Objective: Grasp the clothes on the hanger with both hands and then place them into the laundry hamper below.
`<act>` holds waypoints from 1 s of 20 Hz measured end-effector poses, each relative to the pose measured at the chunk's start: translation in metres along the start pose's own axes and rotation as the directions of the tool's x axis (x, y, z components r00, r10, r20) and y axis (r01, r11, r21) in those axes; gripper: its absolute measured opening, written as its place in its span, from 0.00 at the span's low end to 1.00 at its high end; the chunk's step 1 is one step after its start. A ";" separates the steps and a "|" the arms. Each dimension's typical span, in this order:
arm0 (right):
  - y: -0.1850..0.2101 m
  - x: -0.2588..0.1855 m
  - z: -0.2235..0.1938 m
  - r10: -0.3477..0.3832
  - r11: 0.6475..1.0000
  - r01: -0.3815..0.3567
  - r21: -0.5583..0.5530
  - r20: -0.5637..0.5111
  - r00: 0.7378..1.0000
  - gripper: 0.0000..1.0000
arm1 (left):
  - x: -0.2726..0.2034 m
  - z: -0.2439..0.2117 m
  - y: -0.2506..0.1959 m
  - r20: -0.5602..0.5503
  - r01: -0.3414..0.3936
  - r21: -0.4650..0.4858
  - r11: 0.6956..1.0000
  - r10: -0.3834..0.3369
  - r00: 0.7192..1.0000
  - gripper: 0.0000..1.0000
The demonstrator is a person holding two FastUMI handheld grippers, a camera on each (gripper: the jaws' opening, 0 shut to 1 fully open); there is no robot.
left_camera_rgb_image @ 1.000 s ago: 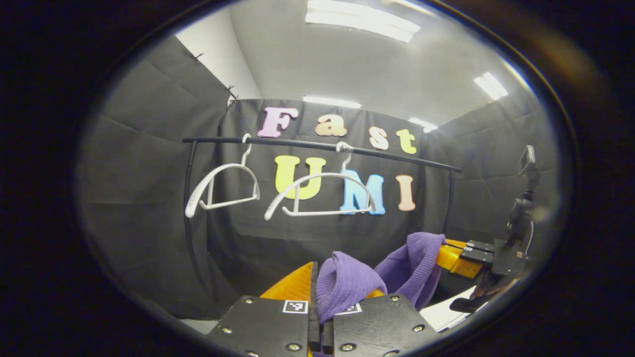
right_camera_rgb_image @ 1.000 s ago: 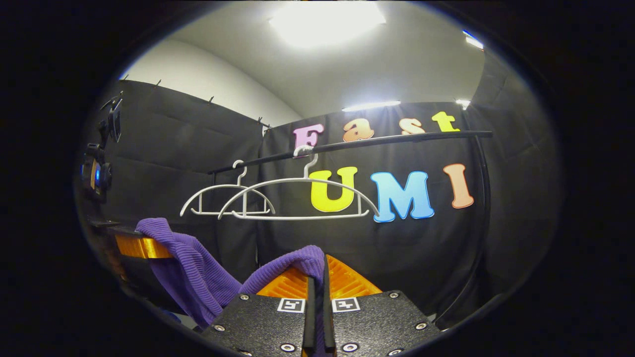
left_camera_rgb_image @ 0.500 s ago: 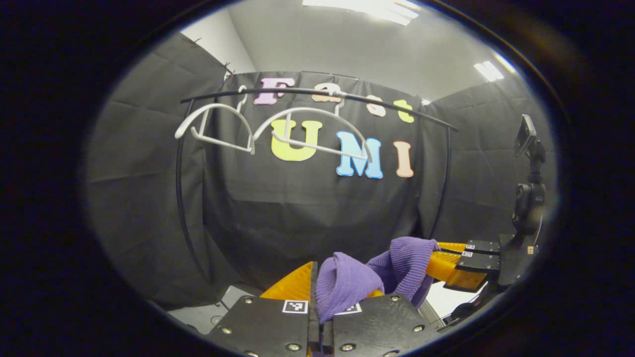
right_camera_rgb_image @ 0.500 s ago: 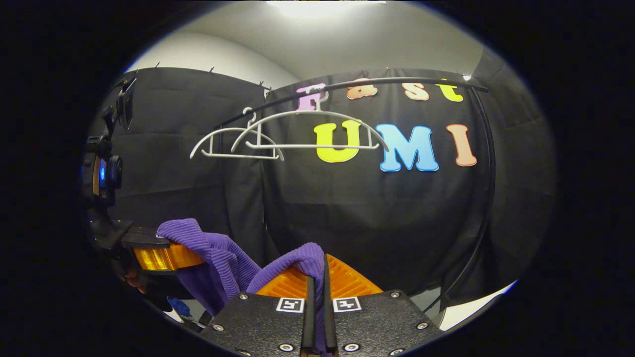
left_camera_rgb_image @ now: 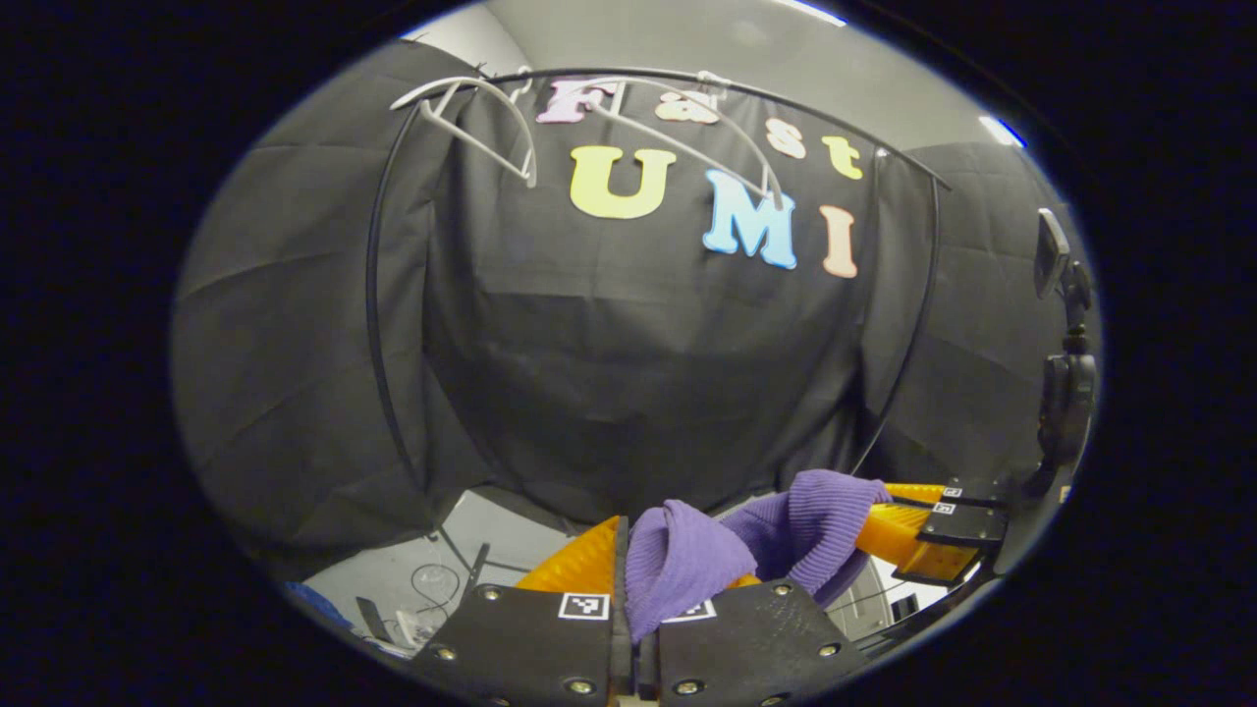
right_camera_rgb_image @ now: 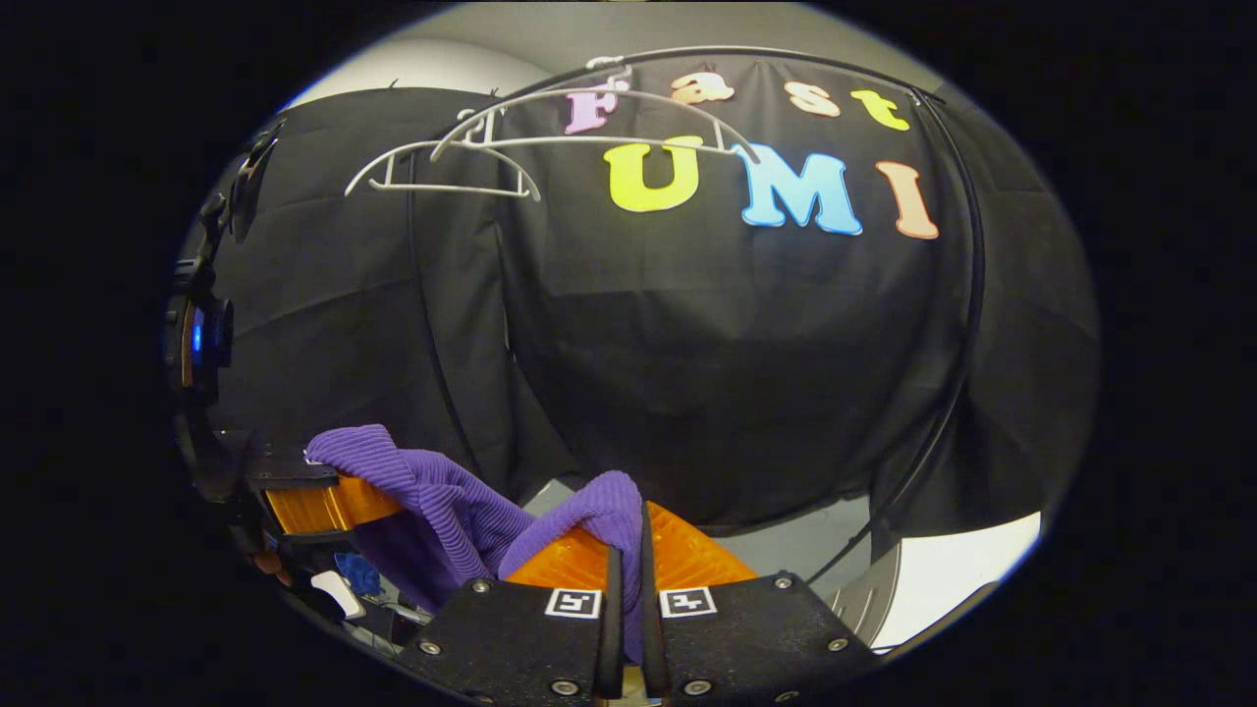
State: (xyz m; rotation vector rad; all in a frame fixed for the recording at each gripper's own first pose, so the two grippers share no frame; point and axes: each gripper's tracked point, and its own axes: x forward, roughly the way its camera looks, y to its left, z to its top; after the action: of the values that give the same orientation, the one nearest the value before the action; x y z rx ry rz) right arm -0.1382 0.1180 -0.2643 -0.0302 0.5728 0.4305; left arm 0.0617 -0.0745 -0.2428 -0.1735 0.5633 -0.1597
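Note:
A purple ribbed garment (left_camera_rgb_image: 687,555) hangs stretched between my two grippers. My left gripper (left_camera_rgb_image: 628,550) is shut on one bunch of it at the bottom of the left gripper view. Farther right there, the other gripper (left_camera_rgb_image: 908,520) pinches the garment's other end. In the right gripper view my right gripper (right_camera_rgb_image: 633,535) is shut on the purple garment (right_camera_rgb_image: 447,496), and the other gripper (right_camera_rgb_image: 314,491) holds the cloth at the left. Two bare white hangers (left_camera_rgb_image: 471,113) (right_camera_rgb_image: 589,123) hang on the black rail (left_camera_rgb_image: 737,88) high above. The hamper is hidden.
The rail's black uprights (left_camera_rgb_image: 378,324) (right_camera_rgb_image: 957,363) curve down on both sides. Grey floor with cables (left_camera_rgb_image: 432,579) lies low in the left gripper view. A white surface (right_camera_rgb_image: 972,560) sits at the lower right of the right gripper view. A camera mount (left_camera_rgb_image: 1065,324) rides on the other gripper.
Both grippers have dropped lower with the purple garment still held: the rail and hangers have climbed to the top of both views, and floor now shows below.

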 end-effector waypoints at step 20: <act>-0.031 0.000 -0.183 -0.097 0.991 0.047 -0.122 -0.449 0.888 0.95 | -0.001 -0.129 0.030 -0.263 -0.055 0.064 0.996 0.070 0.962 0.92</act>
State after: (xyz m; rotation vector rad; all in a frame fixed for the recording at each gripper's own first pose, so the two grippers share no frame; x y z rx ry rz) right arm -0.2205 0.0625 -0.4211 -0.2624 1.0079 0.3820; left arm -0.0059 -0.0609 -0.3559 -0.0794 0.8293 -0.1379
